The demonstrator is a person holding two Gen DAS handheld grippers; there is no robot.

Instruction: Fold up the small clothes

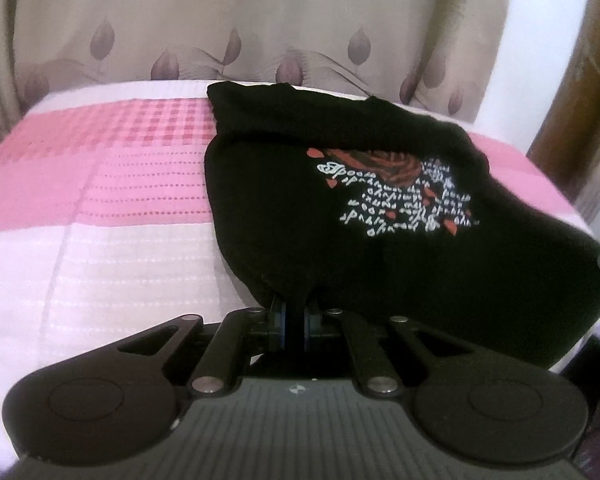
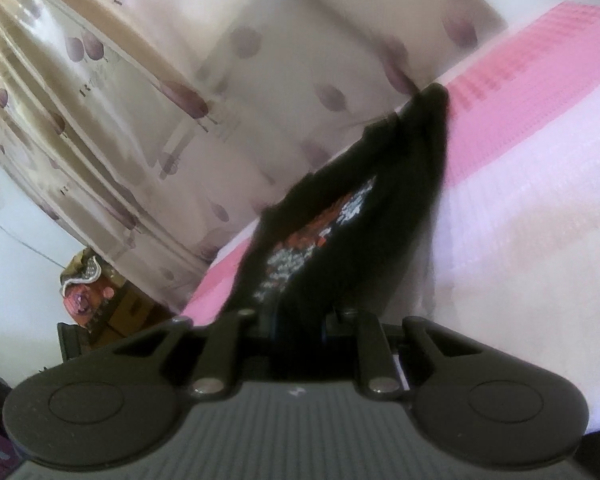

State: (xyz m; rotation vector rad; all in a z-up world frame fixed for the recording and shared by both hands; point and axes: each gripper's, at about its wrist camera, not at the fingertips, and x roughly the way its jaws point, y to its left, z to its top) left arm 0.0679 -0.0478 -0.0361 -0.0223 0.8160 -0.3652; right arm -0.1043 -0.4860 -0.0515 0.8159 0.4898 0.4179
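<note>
Black shirt (image 1: 340, 208) sits on the right half of the bed (image 1: 100, 208), print side up, red rose and white script showing. We have both claws on its near edge, so this looks like the lift that starts a fold.

Left claw (image 1: 296, 320): clenched on a pinch of the hem, cloth bunched between the blue pads (image 1: 282, 322). It points steeply down at the bed, which keeps that corner low.

Right claw (image 2: 300, 320): also clenched on the shirt (image 2: 340, 240), jaws nearly together with dark cloth running out from between them. Its view is rolled hard and blurred. From there the cloth rises in a tented ridge away from the claw, print partly visible in the fold. Our read: this side is held higher so the near edge can be carried over toward the far one.

Far edge of the shirt lies near the back of the bed, close to the curtain (image 1: 260, 20).

Bed cover is woven, pink and white bands with a checked patch at the back left, and bare to the left of the shirt, enough room to lay the fold down.

Room: beige curtain with mauve leaf motifs behind the bed, wooden frame (image 1: 572, 92) at right, white wall (image 2: 16, 220) and some clutter (image 2: 88, 288) on the floor in the right view, too blurred to name.
</note>
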